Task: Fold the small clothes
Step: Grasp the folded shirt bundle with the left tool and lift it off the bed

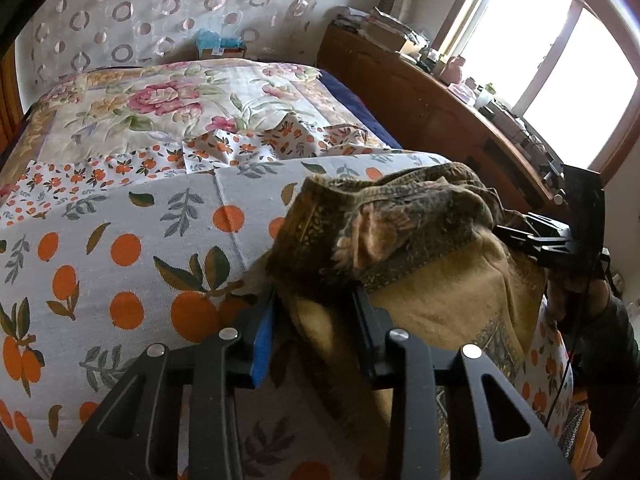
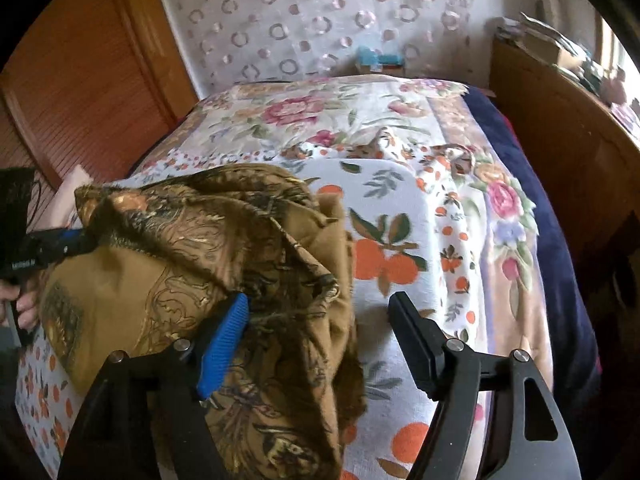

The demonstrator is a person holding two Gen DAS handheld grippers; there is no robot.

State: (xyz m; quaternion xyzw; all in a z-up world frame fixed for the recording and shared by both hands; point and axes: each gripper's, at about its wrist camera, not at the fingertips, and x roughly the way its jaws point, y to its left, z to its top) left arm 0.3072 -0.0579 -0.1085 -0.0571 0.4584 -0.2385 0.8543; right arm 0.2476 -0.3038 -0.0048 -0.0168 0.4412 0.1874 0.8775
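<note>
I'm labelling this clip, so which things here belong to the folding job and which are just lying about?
Part of the job:
brown garment
left gripper, with the garment between its fingers
right gripper, open beside the garment
orange-print sheet it lies on

Just lying about:
floral quilt
wooden dresser with clutter on top
blue box by the curtain

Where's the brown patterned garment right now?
The brown garment lies bunched on the orange-print sheet at the near edge of the bed. In the right wrist view it sits left of centre, with the left gripper closed on its edge.
</note>
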